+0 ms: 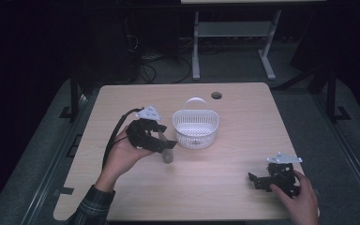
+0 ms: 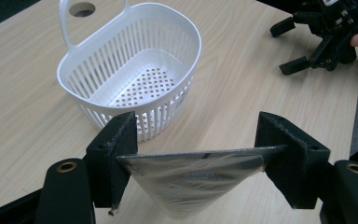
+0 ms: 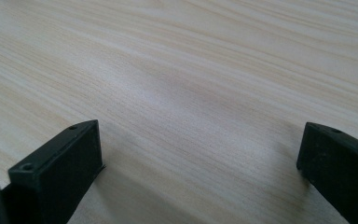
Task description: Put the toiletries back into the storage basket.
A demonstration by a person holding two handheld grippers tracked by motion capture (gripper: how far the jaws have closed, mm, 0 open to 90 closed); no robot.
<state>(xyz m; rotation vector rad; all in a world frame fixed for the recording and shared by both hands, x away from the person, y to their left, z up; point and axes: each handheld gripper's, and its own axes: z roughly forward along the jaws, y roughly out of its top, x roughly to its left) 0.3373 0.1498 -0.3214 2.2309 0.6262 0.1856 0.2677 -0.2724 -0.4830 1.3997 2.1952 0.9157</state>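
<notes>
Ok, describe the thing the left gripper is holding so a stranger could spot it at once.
Start at the white slotted basket in the middle of the wooden table. Just to its left, the left gripper is shut on a clear plastic pouch. The pouch is silvery and see-through, stretched flat between the black jaws and tapering downward, unlike the rigid white basket.

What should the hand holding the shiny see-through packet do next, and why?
Probably carry it a little forward, over the white basket, then let go. The left gripper is shut on the clear packet, pinching its top edge so it hangs down. The basket sits empty just beyond it. The right gripper rests open over bare table, so it seems to be idle.
</notes>
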